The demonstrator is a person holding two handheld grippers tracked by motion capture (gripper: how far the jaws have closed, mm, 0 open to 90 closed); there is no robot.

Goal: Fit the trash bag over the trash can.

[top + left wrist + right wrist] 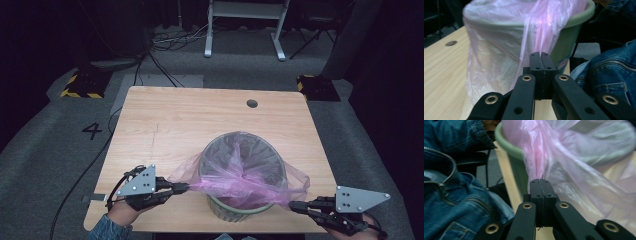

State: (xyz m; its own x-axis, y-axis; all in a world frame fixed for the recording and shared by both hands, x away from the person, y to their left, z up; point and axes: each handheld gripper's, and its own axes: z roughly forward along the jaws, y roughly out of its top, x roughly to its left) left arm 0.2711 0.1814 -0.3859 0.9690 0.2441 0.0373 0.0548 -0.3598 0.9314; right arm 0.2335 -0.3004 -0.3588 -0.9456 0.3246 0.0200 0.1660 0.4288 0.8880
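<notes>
Left gripper [184, 188] pinching pink translucent bag [240, 172], right gripper [292, 205] pinching its opposite side, bag thin, crinkled, lining pale green bin [235, 211] at table's [165, 120] near edge, numeral 4 [92, 131] marked on floor.

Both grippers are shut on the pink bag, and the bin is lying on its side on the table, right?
Not quite: the high view shows the bin standing upright. Left gripper and right gripper are both shut on the pink bag.
</notes>
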